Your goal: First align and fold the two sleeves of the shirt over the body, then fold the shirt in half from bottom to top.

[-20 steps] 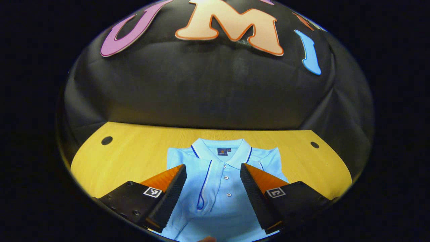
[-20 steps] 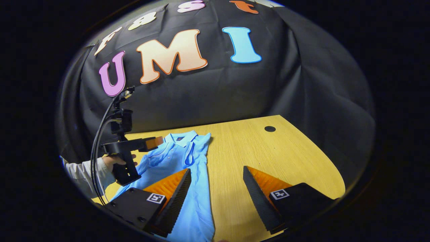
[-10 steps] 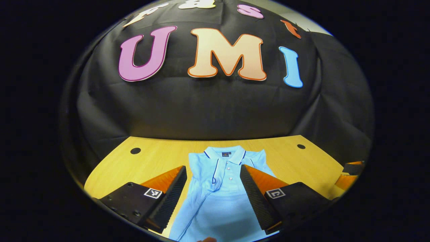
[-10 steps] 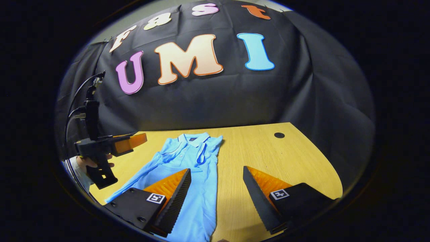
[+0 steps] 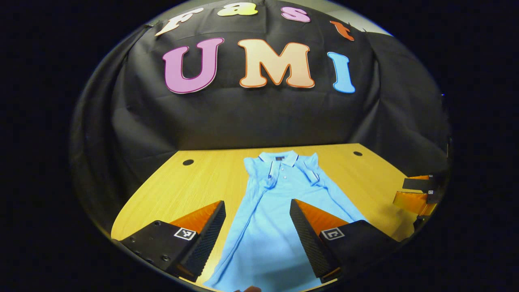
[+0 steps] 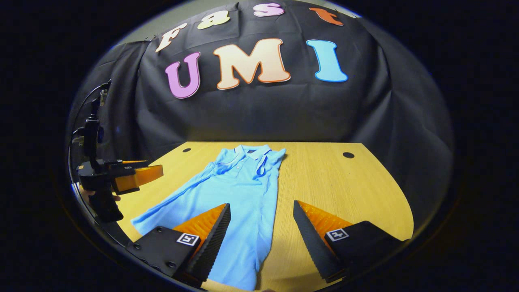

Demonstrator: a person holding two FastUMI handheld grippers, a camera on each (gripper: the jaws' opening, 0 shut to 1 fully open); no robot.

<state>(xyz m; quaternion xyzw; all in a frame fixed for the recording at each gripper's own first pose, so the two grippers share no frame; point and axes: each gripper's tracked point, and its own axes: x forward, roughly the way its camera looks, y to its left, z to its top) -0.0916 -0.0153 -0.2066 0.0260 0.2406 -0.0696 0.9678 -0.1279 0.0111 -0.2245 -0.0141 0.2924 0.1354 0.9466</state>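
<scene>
Left gripper (image 5: 256,235), right gripper (image 6: 261,237) agape

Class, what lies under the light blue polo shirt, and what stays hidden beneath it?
The light blue polo shirt lies flat on the wooden table. Bare tabletop shows on both sides and beyond the collar. The part of the table directly beneath the fabric is covered, so nothing there can be checked.
</scene>
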